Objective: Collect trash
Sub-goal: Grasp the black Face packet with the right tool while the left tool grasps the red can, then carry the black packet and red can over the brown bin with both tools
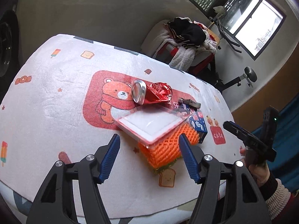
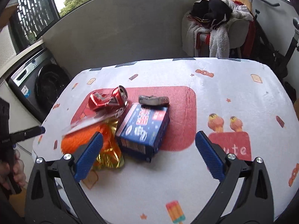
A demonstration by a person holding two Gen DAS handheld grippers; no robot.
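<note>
A trash pile lies mid-table: a crushed red can (image 1: 151,93) (image 2: 108,99), a blue box (image 1: 198,123) (image 2: 143,128), a small grey crumpled pack (image 1: 189,102) (image 2: 153,100), an orange woven item (image 1: 166,145) (image 2: 82,138) under a pink-rimmed clear lid (image 1: 149,125), and gold foil (image 2: 109,155). My left gripper (image 1: 149,158) is open, its fingers on either side of the orange item, just short of it. My right gripper (image 2: 147,156) is open just in front of the blue box. It also shows in the left wrist view (image 1: 250,140).
The table has a white cartoon-print cloth (image 1: 56,93) (image 2: 224,85). A chair heaped with clothes (image 1: 185,39) (image 2: 216,24) stands behind it. A washing machine (image 2: 41,85) is at the left, exercise equipment (image 1: 239,78) at the right.
</note>
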